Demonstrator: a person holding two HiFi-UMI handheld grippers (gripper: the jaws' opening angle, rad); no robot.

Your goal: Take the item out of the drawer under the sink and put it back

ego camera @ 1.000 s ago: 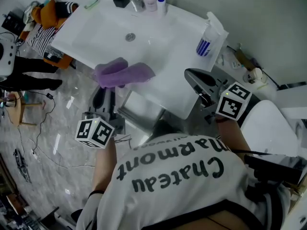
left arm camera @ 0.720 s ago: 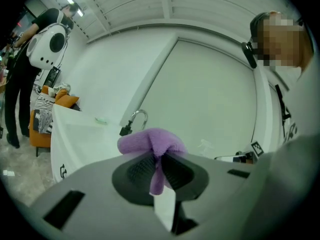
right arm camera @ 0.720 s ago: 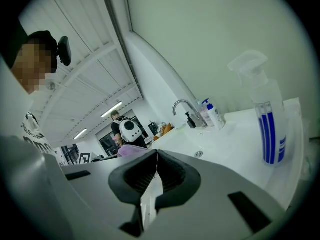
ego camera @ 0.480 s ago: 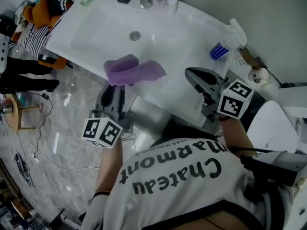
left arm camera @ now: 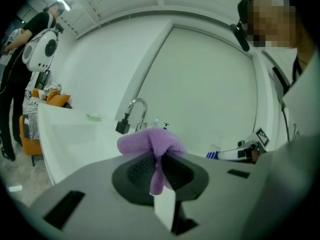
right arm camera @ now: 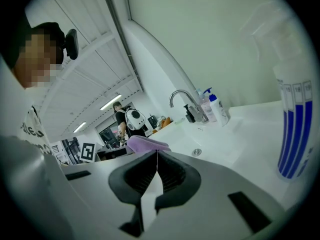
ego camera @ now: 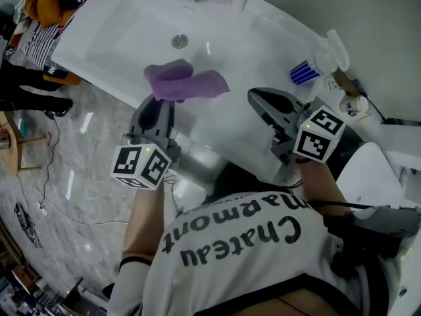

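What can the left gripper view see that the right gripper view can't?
Only the left gripper view shows the soft purple cloth pinched in the left hand-held gripper. Only the right gripper view shows the round metal sink drain and the right hand-held gripper shut on nothing. Both show that cloth, the curved chrome tap and the white sink.

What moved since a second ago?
Both grippers slid forward over the white sink: the left gripper carried the purple cloth nearer the drain, and the right gripper crossed over its edge. The cloth stayed clamped in the left jaws; the right jaws are shut, empty.
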